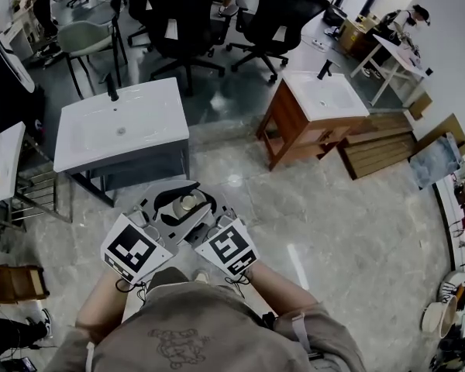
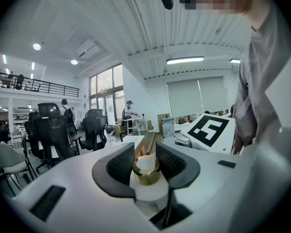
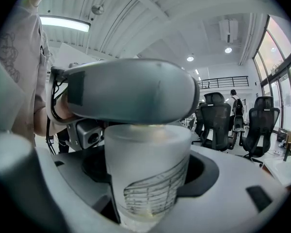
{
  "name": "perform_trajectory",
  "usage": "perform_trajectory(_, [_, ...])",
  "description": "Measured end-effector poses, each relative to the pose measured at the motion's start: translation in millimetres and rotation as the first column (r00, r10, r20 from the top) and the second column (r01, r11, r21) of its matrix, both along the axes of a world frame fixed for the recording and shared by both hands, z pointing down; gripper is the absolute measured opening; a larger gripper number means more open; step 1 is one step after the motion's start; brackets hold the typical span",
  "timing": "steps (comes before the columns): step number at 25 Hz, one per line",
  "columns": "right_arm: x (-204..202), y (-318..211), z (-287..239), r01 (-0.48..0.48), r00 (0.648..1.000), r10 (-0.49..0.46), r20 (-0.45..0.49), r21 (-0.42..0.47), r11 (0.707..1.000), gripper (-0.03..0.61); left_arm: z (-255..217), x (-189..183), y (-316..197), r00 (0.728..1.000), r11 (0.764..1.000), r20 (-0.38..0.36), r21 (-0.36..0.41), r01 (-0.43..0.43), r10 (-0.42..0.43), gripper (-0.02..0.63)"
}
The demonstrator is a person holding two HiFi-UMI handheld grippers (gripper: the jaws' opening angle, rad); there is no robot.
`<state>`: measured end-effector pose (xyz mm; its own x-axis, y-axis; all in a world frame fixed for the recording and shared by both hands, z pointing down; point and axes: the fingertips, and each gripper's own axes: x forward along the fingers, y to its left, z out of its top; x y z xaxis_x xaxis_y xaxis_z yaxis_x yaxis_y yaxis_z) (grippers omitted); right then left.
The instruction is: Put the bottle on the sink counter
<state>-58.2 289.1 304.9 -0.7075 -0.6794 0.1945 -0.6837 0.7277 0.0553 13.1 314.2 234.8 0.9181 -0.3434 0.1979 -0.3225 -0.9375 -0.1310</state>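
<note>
A: Where's the bottle (image 1: 190, 202)?

B: In mid-air at chest height in front of the person, upright, gold cap (image 2: 146, 165) up. It's a frosted body with a printed label. It isn't on any counter yet.

A: Grippers?

B: Both are on it. The left gripper (image 2: 145, 152) has its jaws about halfway apart, with the pads flanking the upper body just under the cap, and it looks like a real grip. The right gripper (image 3: 150, 166) comes in lower from the other side. Its jaws wrap the labelled part, and the pads appear to be pressed against it.

A: Step?

B: Carry phase, I'd say. It's picked up but not delivered. The white sink on the grey cabinet (image 1: 151, 122) is straight ahead, well apart from the bottle, with floor between them. There's a second sink on a wooden vanity (image 1: 342, 105) further right, and I can't tell which one is meant.

A: Next move?

B: Walk up and keep the bottle vertical. Pick a flat rim area clear of the basin and the black faucet (image 1: 111, 90). Set the base down flat, then open both sets of jaws. Releasing one gripper early could tilt the bottle.
</note>
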Motion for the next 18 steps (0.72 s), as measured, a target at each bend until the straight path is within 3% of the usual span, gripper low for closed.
perform_trajectory(4, [11, -2, -2, 0.010, 1.000, -0.010, 0.001, 0.012, 1.000, 0.331, 0, 12, -3, 1.000, 0.999, 0.011, 0.035, -0.010, 0.009, 0.141])
perform_trajectory(18, [16, -28, 13, 0.022, 1.000, -0.022, 0.015, -0.006, 1.000, 0.331, 15, 19, -31, 1.000, 1.000, 0.028, 0.026, 0.008, -0.009, 0.141])
